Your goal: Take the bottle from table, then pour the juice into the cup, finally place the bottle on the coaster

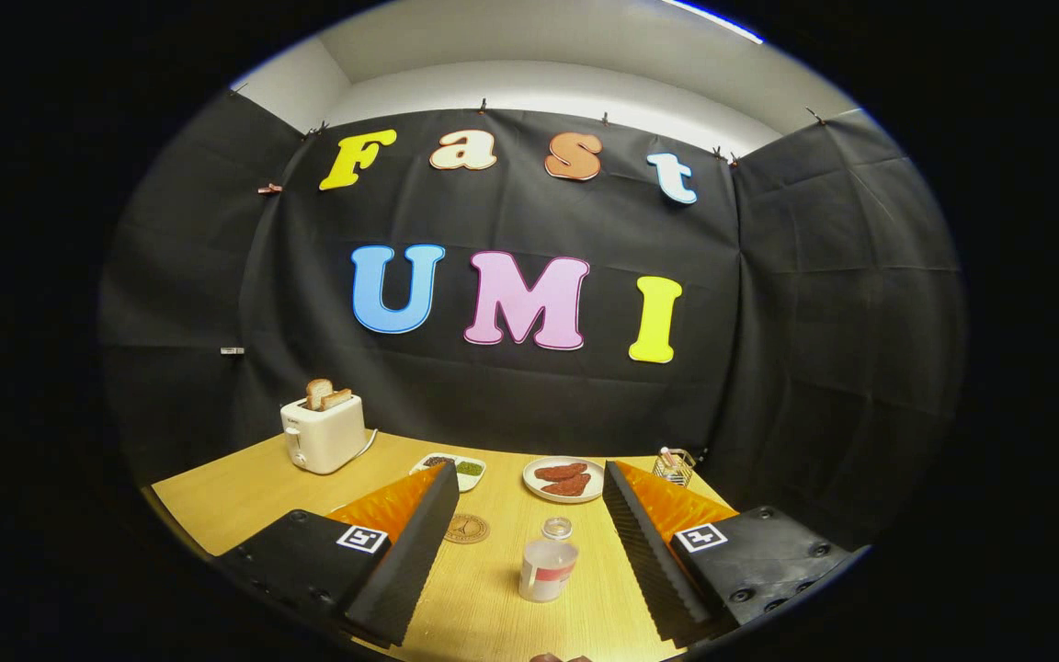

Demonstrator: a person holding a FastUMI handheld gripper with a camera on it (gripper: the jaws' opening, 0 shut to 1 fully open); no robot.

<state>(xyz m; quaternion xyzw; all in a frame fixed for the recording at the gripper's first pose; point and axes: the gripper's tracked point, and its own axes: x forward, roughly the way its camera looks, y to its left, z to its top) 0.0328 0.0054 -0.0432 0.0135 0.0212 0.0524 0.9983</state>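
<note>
The gripper (529, 542) is spread wide and holds nothing; its two fingers stand well apart on either side of a small translucent plastic container with a red band (547, 568), which sits upright on the wooden table (244, 496). Taking that banded container as the landmark: a small clear lidded jar (557, 528) stands just behind it, touching or nearly so, and a round wooden coaster (466, 529) lies to its left, close to the left finger's inner face. Beyond it, a plate of reddish-brown food (564, 479) rests toward the cloth wall, with a divided dish (461, 466) further left of that, a white toaster with bread in its slots (324, 432) far off to the left, and a small wire holder (675, 466) beyond and to the right.

The step in hand looks like the reach for the bottle. To do it well, the fingers should probably come in level and centred, so both close on the body rather than the top, without knocking the neighbouring vessel.

Which of the two vessels is the bottle and which the cup is hard to say; neither shows juice plainly. The left finger hides part of the divided dish, the wire holder's contents are too small to read, and a dark reddish thing at the table's near edge (559, 657) is cut off and cannot be identified.
</note>
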